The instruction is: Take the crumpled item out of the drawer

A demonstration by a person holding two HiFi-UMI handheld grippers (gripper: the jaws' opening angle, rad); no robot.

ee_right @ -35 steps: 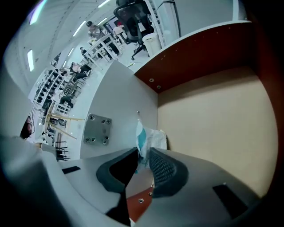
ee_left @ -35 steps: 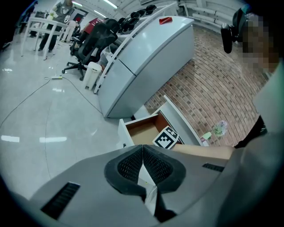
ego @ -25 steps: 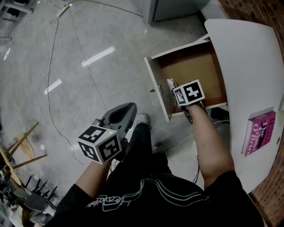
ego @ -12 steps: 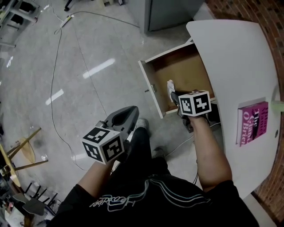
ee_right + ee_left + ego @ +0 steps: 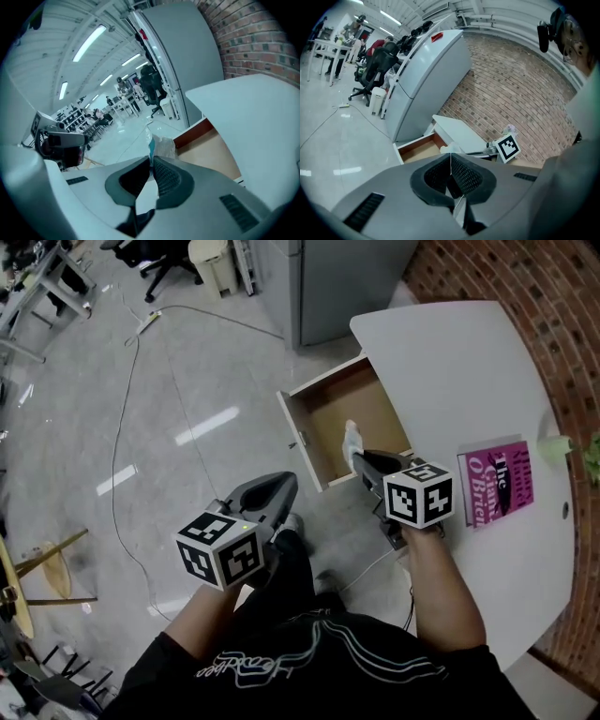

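As we looked down, our left gripper (image 5: 277, 486) hung nearest, its jaws pressed together on nothing. Just beyond it, our right gripper (image 5: 361, 460) was clamped on the crumpled item (image 5: 351, 439), a white wad jutting straight out from its tips over the open drawer's (image 5: 300, 442) near corner. We judged the way out clear. The white table (image 5: 450, 362) and its pink book (image 5: 497, 482) lay to the right, with a grey cabinet (image 5: 337, 277) farthest.
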